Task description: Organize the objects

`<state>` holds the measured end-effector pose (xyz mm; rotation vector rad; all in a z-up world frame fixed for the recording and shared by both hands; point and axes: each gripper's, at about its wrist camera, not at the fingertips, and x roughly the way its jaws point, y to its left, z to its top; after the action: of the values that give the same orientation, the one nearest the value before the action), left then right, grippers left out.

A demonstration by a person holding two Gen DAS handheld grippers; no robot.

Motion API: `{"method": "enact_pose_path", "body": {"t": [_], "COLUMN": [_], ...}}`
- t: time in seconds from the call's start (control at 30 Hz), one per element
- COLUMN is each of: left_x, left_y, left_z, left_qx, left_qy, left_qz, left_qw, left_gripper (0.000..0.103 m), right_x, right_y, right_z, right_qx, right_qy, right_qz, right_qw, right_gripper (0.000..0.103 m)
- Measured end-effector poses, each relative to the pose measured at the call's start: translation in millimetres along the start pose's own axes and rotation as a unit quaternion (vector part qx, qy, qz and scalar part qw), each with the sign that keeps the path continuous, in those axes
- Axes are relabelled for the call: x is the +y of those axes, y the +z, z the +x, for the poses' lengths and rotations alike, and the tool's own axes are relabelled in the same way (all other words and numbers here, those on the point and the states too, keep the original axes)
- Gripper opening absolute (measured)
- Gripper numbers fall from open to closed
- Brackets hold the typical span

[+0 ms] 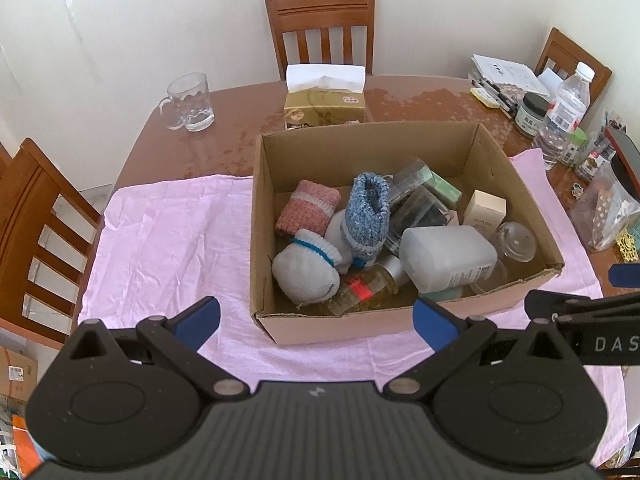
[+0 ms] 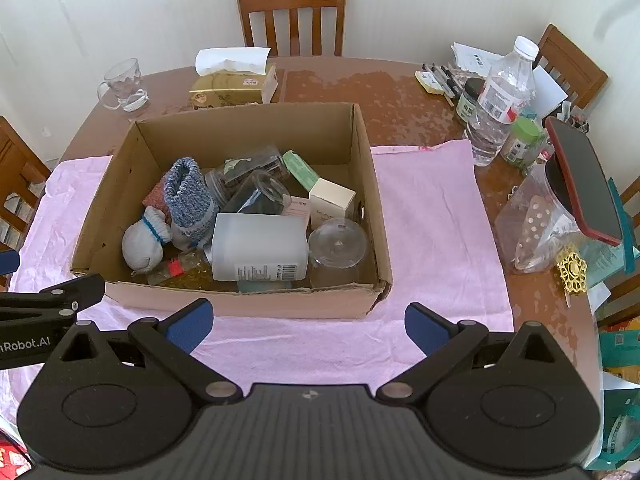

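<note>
I see a brown wooden table against a pale wall, wooden chairs around it and a pink cloth spread over the near half. A glass mug stands at the upper left of the left wrist frame, a tissue box at top centre, and a water bottle among clutter at the upper right.

The cardboard box sits on the cloth, mid-frame in both views, holding a blue knitted sock, a grey sock bundle, a white plastic bottle on its side and jars.

My left gripper and right gripper hover at the bottom of their frames, fingers spread wide and empty, just short of the box's near wall.
</note>
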<state>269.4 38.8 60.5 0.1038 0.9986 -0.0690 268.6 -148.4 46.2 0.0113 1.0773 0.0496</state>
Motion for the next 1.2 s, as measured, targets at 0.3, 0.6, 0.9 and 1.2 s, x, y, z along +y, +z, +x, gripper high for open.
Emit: {"method": "enact_pose_path", "body": {"t": [0.3, 0.6, 0.9, 1.2], "left_x": [0.2, -0.1, 0.2, -1.0], "left_y": [-0.2, -0.1, -1.1, -1.1], "left_z": [0.0, -0.1, -1.2, -3.4], "left_qx": [0.003, 0.003, 0.004, 0.006], "left_qy": [0.004, 0.004, 0.007, 0.009], "left_qz": [-0.001, -0.001, -0.001, -0.002], "left_qw": [1.0000, 1.0000, 1.0000, 0.9999], "left_gripper": [0.102, 0.102, 0.102, 0.102], "right_x": [1.4, 2.5, 2.4, 4.2], "right_y": [0.7, 1.7, 0.4, 0.1], "right_z": [-0.4, -2.3, -3.4, -4.2], "right_qx": [-0.001, -0.006, -0.006, -0.008], "right_qy": [0.003, 0.003, 0.003, 0.003], "right_qz": [0.000, 0.000, -0.001, 0.003], "right_qw": [1.000, 1.000, 1.000, 1.000], "right_gripper": [0.103, 0.103, 0.103, 0.103]}}
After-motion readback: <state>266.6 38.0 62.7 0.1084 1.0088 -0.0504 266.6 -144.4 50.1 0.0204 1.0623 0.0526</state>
